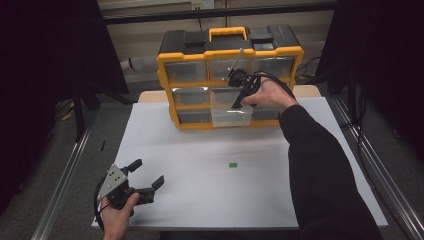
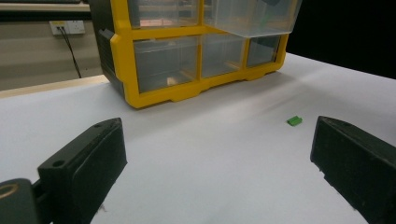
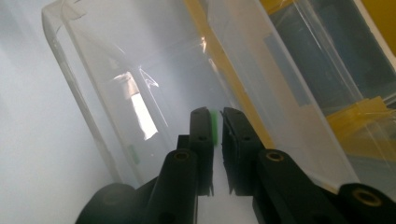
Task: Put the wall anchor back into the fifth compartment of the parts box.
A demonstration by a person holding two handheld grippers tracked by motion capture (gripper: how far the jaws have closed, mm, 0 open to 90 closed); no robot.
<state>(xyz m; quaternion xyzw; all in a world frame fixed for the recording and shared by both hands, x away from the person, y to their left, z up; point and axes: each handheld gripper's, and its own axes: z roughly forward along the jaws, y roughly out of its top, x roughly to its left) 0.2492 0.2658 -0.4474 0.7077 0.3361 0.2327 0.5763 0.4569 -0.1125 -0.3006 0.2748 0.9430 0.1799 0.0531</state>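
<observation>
A yellow and black organiser [image 1: 165, 64] with clear drawers stands at the far side of the white table [image 1: 200, 150]. One clear drawer [image 1: 231, 118] in its middle row is pulled out. My right gripper [image 1: 235, 105] points down into that drawer [image 3: 93, 93]. It [image 3: 217, 114] is shut on a small green piece [image 3: 214, 126], pinched at the jaw tips. A second small green piece [image 1: 232, 165] lies on the table in front of the organiser. My left gripper [image 1: 147, 172] rests open at the near left, and that piece [image 2: 294, 121] lies ahead of its right jaw.
The organiser [image 2: 122, 60] has its other drawers pushed in. The pulled-out drawer [image 2: 252, 18] juts over the table. Metal rails run along both sides of the table, with dark curtains beyond. A wall socket [image 2: 67, 27] is at the far left.
</observation>
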